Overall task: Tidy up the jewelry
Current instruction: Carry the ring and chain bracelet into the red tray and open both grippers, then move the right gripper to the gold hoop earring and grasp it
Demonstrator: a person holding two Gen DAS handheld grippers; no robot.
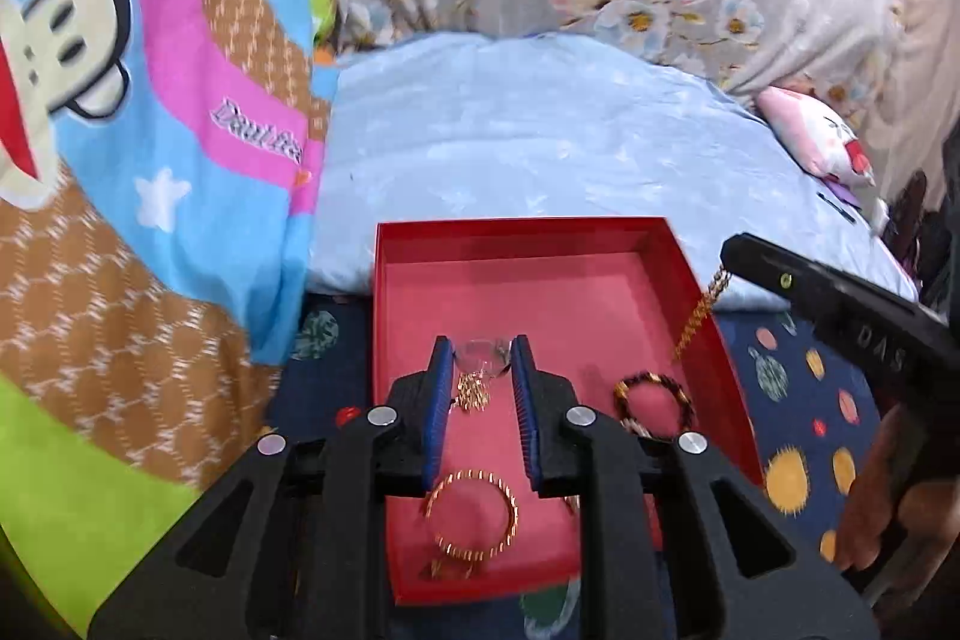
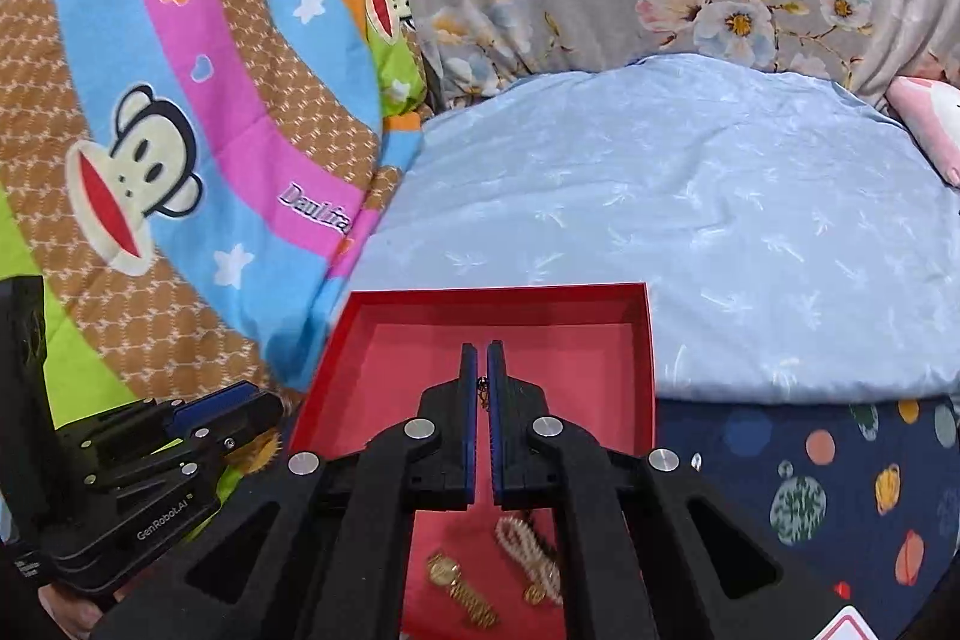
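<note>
Cartoon-monkey quilt (image 1: 150, 130) in pink, blue, brown and green fills the ground left of the red box (image 1: 690, 292), which sits open on a navy planet-print sheet (image 1: 798, 400) with a pale blue pillow (image 1: 540, 130) just behind its far wall.

Over the box's middle, the left gripper (image 1: 482, 358) has its blue pads (image 1: 437, 400) narrowed on a small clear bag (image 1: 480, 349); a bit of gold chain (image 1: 471, 391) shows below the bag, between the fingers. Under that gripper, on the box floor near its front wall, lies a gold ridged bangle (image 1: 474, 514). Right of the gripper, still inside the box, rests a dark-and-gold braided bracelet (image 1: 654, 403). Above the box's right wall the right gripper (image 1: 729, 259) reaches in from the side, and a gold chain necklace (image 1: 699, 316) hangs from its tip down across that wall.

In the right wrist view, the right gripper (image 2: 481, 349) hangs over the box (image 2: 642, 340), fingers pressed almost together, with a few links of the necklace (image 2: 482, 394) pinched between them. Below it, near the box's front, lie a gold watch (image 2: 459, 589) and a pearl-and-gold bracelet (image 2: 531, 556). A pink plush toy (image 1: 822, 136) lies well beyond the box's right side.
</note>
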